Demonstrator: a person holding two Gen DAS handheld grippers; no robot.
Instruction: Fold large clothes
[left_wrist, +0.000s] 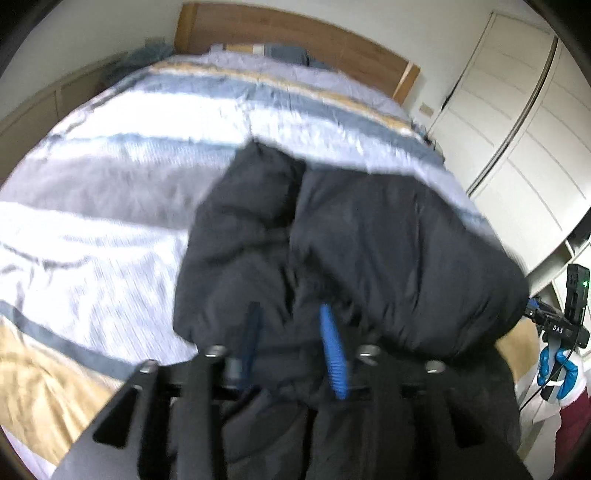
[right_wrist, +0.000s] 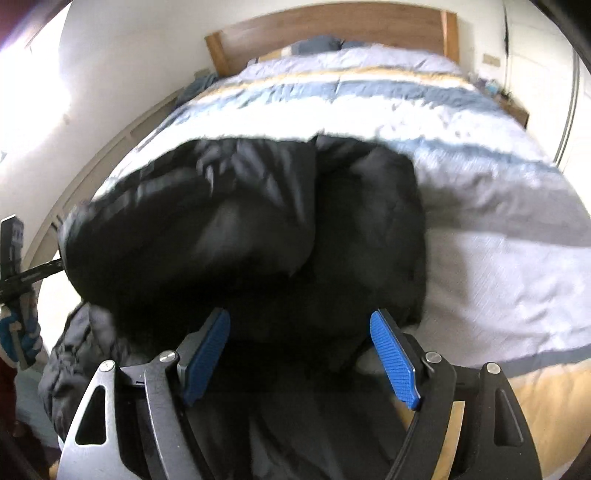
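A large black puffer jacket lies bunched on the striped bed cover near the bed's foot; it also fills the right wrist view. My left gripper is shut on a fold of the jacket, its blue pads pressed into the fabric. My right gripper is open, its blue pads wide apart with jacket fabric lying between and under them. The right gripper's body shows at the far right of the left wrist view. Both views are motion blurred.
The bed cover has white, grey, blue and tan stripes. A wooden headboard stands at the far end. White wardrobe doors line the right side. A low beige cabinet runs along the left wall.
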